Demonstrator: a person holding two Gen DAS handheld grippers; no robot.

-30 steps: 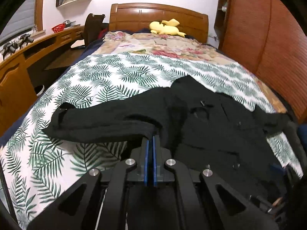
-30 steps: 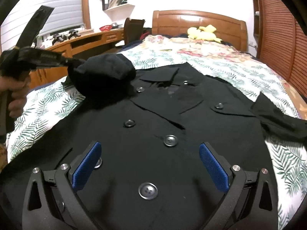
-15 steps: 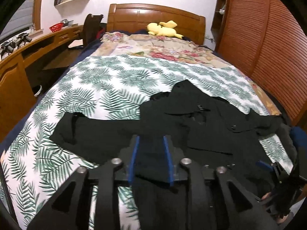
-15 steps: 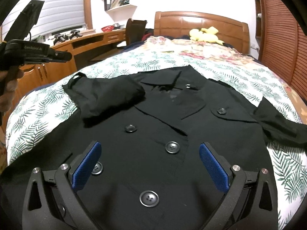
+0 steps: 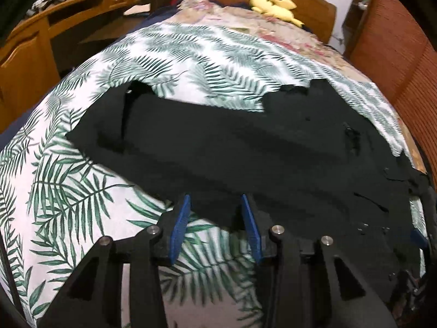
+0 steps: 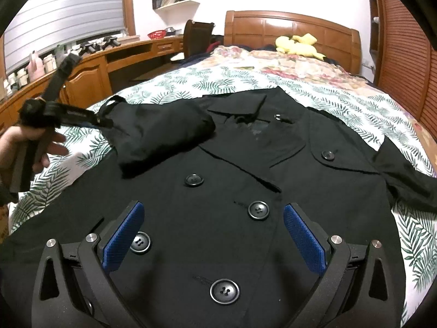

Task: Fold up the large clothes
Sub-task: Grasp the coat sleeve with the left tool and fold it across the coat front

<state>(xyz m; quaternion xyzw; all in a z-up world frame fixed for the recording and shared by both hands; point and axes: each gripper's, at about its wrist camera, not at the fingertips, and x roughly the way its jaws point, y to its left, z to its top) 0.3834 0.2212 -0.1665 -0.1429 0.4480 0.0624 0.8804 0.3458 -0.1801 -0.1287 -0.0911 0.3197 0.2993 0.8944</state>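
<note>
A black double-breasted coat (image 6: 245,169) lies front-up on the bed, collar toward the headboard. Its left sleeve (image 6: 161,134) is folded in across the chest; it also shows in the left wrist view (image 5: 191,142). The other sleeve (image 6: 404,175) lies out to the right. My left gripper (image 5: 215,210) is open, low at the sleeve's near edge, its blue pads either side of the cloth. It shows from the side in the right wrist view (image 6: 101,121), at the sleeve's cuff end. My right gripper (image 6: 213,229) is wide open and empty above the coat's buttoned front.
The bed has a palm-leaf cover (image 5: 82,191) and a wooden headboard (image 6: 289,30) with a yellow plush toy (image 6: 297,45). A long wooden desk (image 6: 90,73) runs along the left. A slatted wooden wardrobe (image 6: 409,49) stands on the right.
My left gripper opened and let go of the sleeve, which dropped folded onto the coat's chest. The gripper then lowered toward the sleeve. The right gripper stayed open and barely moved.
</note>
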